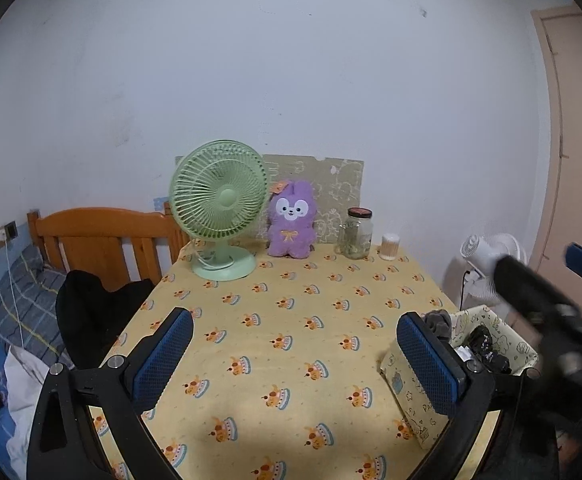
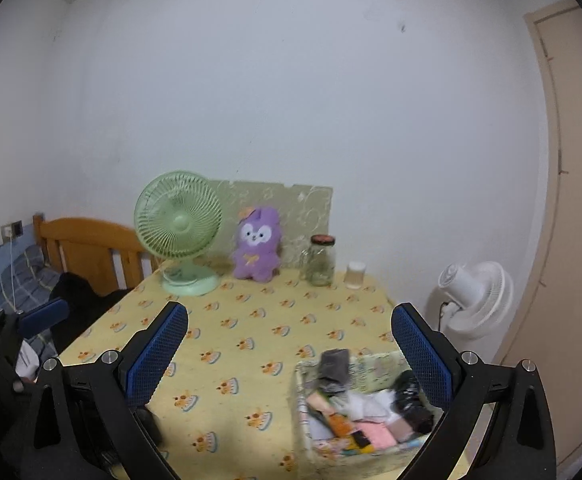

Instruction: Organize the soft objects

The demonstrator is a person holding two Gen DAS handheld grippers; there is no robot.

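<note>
Blue-padded fingers frame both views, and each gripper stands wide open with nothing between its pads. From its own camera the left gripper (image 1: 295,356) hovers above the near middle of the table (image 1: 291,320), which is covered in a yellow cloth printed with small cake motifs. The right gripper (image 2: 291,352) hangs over the near right part of the same table, its right finger crossing in front of the storage basket (image 2: 303,412).

That basket (fabric-sided, pale with cartoon prints) sits at the near right corner of the table. Inside it lie the soft objects (image 2: 355,412): folded pieces in pink, peach, orange, white and black, packed side by side, with a grey rolled piece (image 2: 335,366) leaning over the far rim. In the left wrist view the basket's far wall and a black bundle inside it show just right of the left gripper's right finger.

Along the far edge of the table, from left to right, stand a green desk fan (image 1: 219,216), a purple plush bunny (image 1: 291,220) sitting upright against a patterned board, a glass jar (image 1: 355,234) with a dark lid, and a small white container (image 1: 389,247).

Left of the table is a wooden bed headboard (image 1: 103,236) with a plaid pillow (image 1: 23,304) and dark clothing beside it. A white floor fan (image 2: 475,300) stands right of the table, near a door.
</note>
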